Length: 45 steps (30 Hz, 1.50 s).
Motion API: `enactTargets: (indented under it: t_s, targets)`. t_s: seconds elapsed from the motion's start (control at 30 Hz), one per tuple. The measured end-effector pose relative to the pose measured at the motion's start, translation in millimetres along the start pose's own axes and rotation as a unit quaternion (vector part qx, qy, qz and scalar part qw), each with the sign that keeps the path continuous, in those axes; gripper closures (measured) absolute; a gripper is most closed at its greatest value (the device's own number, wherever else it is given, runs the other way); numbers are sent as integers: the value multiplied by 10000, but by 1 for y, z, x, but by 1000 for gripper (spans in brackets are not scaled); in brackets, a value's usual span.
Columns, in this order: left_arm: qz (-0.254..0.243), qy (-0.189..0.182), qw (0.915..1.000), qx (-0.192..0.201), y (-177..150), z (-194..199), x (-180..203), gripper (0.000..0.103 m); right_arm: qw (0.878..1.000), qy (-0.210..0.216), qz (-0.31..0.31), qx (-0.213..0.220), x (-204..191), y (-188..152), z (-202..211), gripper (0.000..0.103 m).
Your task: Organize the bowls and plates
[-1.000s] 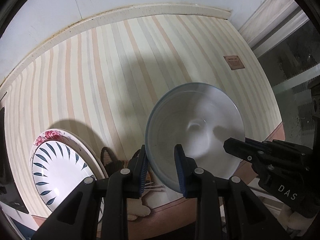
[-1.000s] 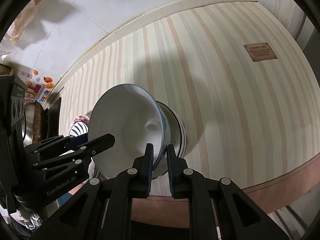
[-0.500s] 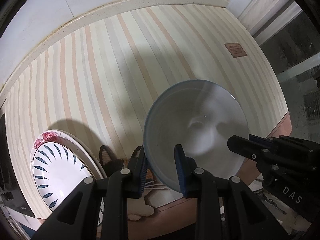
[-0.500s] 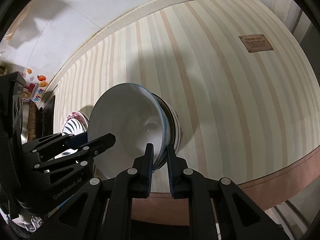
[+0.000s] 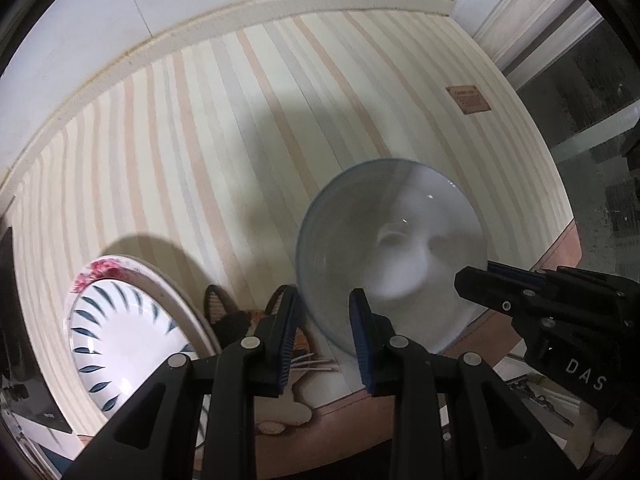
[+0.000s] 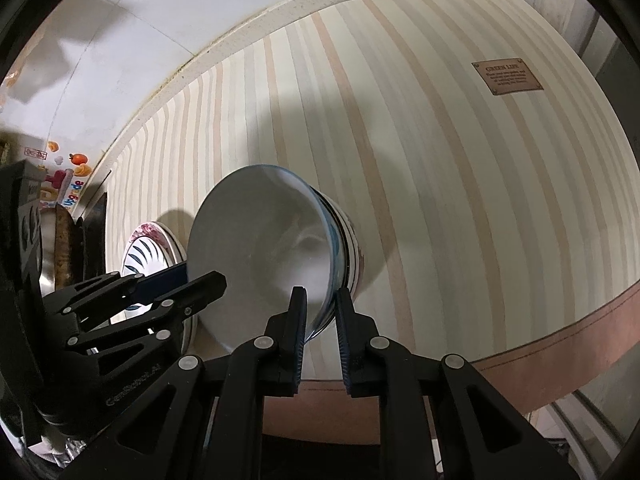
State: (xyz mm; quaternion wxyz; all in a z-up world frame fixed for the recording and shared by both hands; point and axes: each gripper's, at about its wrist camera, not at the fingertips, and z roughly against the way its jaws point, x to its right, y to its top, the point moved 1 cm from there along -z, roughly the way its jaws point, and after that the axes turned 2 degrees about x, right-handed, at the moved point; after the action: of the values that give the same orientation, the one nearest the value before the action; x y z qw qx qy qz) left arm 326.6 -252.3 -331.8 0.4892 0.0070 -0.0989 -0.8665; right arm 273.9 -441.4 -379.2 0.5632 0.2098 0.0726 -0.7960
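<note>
A white bowl with a blue rim (image 5: 392,248) (image 6: 260,248) sits nested in a stack of striped bowls (image 6: 354,248) on the striped tablecloth. My left gripper (image 5: 324,334) (image 6: 202,276) points straight down and is shut on the bowl's near-left rim. My right gripper (image 6: 322,320) (image 5: 476,274) straddles the opposite rim. Its jaws are opening, with the rim between them and a gap at the pads. To the left a white plate with blue leaf marks (image 5: 120,340) (image 6: 144,252) lies on a larger plate with a pink flower rim (image 5: 100,270).
The striped tablecloth (image 5: 200,140) runs back to a white wall (image 5: 120,20). A brown label patch (image 6: 506,78) is sewn on at the far right. The table's brown front edge (image 6: 560,340) is close below. Dark kitchenware (image 6: 52,248) stands at the left.
The bowl has sunk down into the striped bowls beneath it. My right gripper's jaws have parted slightly at the rim. The left gripper has barely moved.
</note>
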Motion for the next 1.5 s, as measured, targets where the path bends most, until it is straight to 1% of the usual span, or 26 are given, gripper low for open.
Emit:
enactTargets:
  t_s: [0.07,0.13,0.2,0.33,0.4,0.53,0.63,0.67,0.7,0.73,0.77,0.8,0.83,0.87,0.9,0.97,1.03,1.17,1.2,1.27,1.4,1.47,1.5]
  targets:
    - [3,11,9999,130,-3,13,0,79,10000,-34,24,41,-2,-3,8,84]
    - [13,59,9995,312,-7,29,-2,79,9998,-138,109,135,-7,-8,17,81]
    - [7,102,9988,484,-13,47,-3,79,9992,-216,194,262,-13,-14,30,72]
    - [50,191,9969,768,-26,76,-7,78,9972,-398,351,521,-26,-30,60,61]
    - [85,130,9959,888,-32,90,-9,77,9960,-483,406,630,-32,-38,73,52]
    - [131,35,9941,1073,-43,112,-9,77,9935,-554,509,851,-43,-55,101,44]
    - [84,-31,9928,1198,-50,129,-6,67,9915,-557,604,1005,-54,-66,124,36]
    - [70,-69,9920,1257,-54,135,-5,62,9910,-561,625,1039,-58,-70,128,32]
    - [50,-79,9914,1307,-56,140,-4,56,9903,-551,662,1094,-64,-76,137,32]
    - [18,-80,9909,1340,-58,144,-3,54,9894,-552,702,1142,-67,-79,142,31]
    - [-6,-88,9906,1363,-60,148,-2,45,9888,-567,724,1177,-69,-81,146,30]
    - [-26,-111,9899,1413,-62,153,-2,42,9878,-600,748,1226,-72,-85,152,27]
    - [-50,-113,9897,1430,-64,156,-1,42,9868,-627,776,1274,-75,-88,158,26]
    - [-63,-130,9895,1439,-66,159,-1,36,9859,-656,798,1313,-77,-91,163,22]
    - [-44,-145,9893,1448,-68,161,-1,26,9855,-670,806,1333,-78,-93,167,19]
    - [-18,-206,9891,1456,-71,165,-2,19,9842,-690,825,1406,-81,-99,176,15]
    - [22,-268,9888,1467,-73,168,-1,19,9828,-710,834,1486,-84,-102,184,13]
    - [45,-314,9881,1507,-75,171,-1,13,9819,-692,783,1581,-81,-105,193,11]
    - [62,-328,9880,1506,-75,171,-1,10,9816,-715,775,1590,-79,-105,194,10]
    - [89,-353,9877,1518,-72,169,-1,8,9819,-709,755,1583,-76,-104,195,10]
    - [172,-459,9863,1577,-61,151,-5,8,9821,-652,722,1615,-67,-95,192,8]
    - [217,-366,9873,1528,-54,137,-8,8,9825,-535,699,1642,-60,-89,186,7]
    - [252,-426,9877,1483,-49,126,-10,8,9832,-389,674,1651,-56,-84,181,6]
